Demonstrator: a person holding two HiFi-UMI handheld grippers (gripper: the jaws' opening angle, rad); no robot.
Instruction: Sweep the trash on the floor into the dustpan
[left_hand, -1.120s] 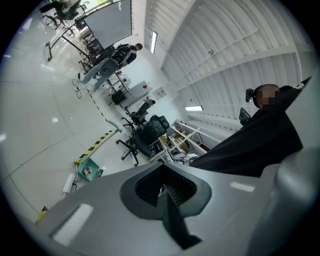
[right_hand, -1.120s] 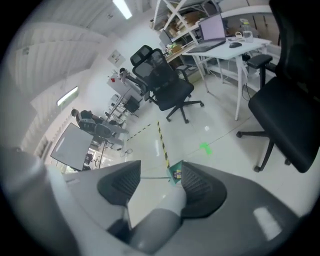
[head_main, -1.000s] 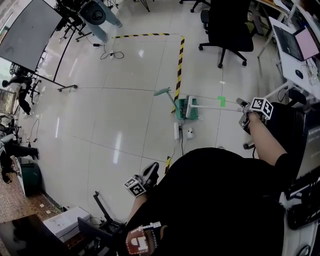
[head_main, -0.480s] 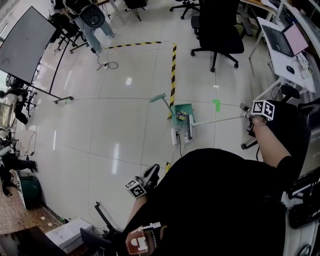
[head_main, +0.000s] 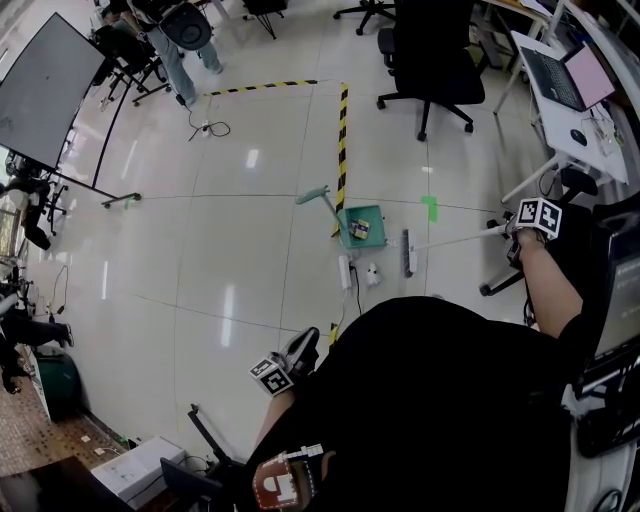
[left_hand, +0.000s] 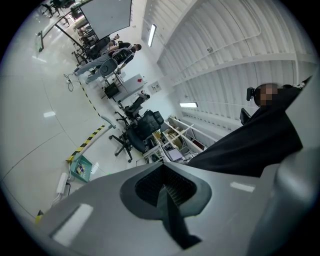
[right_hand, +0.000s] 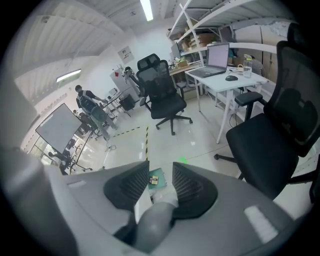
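Observation:
A green dustpan (head_main: 357, 224) stands on the white floor with a small piece of yellow and dark trash (head_main: 361, 230) inside. A small white scrap (head_main: 373, 272) lies on the floor just in front of it. The broom head (head_main: 407, 253) rests to the right of the dustpan, apart from it. Its white handle (head_main: 455, 239) runs right to my right gripper (head_main: 512, 236), which is shut on it; in the right gripper view the handle (right_hand: 152, 220) sits between the pads. My left gripper (head_main: 297, 352) hangs low by my body, shut and holding nothing.
A white power strip (head_main: 343, 270) and its cable lie left of the scrap. Yellow-black tape (head_main: 342, 125) runs back from the dustpan. A black office chair (head_main: 432, 50) stands behind, a desk with a laptop (head_main: 575, 75) at right, and a large screen (head_main: 45, 85) at far left.
The broom head has drawn away from the dustpan, to the right and nearer me. My right gripper moved right with the handle. The left gripper stayed where it was.

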